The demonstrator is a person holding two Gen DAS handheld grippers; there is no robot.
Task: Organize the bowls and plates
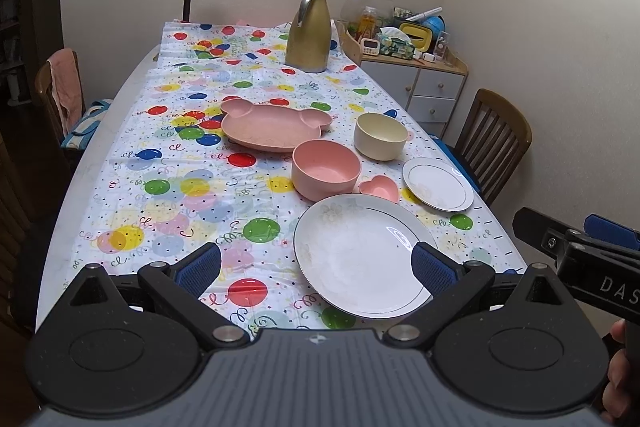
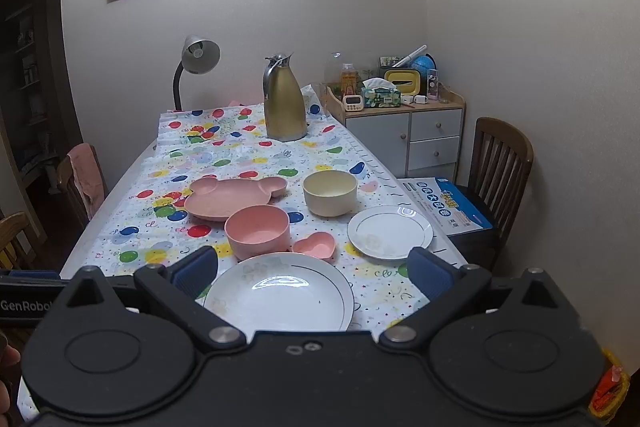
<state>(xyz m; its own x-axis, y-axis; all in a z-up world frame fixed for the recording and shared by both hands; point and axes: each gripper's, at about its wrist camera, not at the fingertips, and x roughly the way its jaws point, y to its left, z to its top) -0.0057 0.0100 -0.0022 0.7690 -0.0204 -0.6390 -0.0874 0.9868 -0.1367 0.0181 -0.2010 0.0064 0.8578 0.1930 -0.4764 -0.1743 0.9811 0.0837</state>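
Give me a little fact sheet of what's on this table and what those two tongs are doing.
surface: table under a balloon-print tablecloth
plates: large white gold-rimmed plate nearest; small white gold-rimmed plate to its right
pink items: bear-shaped pink divided plate, round pink bowl, heart-shaped pink dish
other bowl: cream round bowl, empty
far end: gold thermal jug, grey desk lamp
left tongs: open, holding nothing
right tongs: open, above the large plate, holding nothing
stacking: nothing stacked yet
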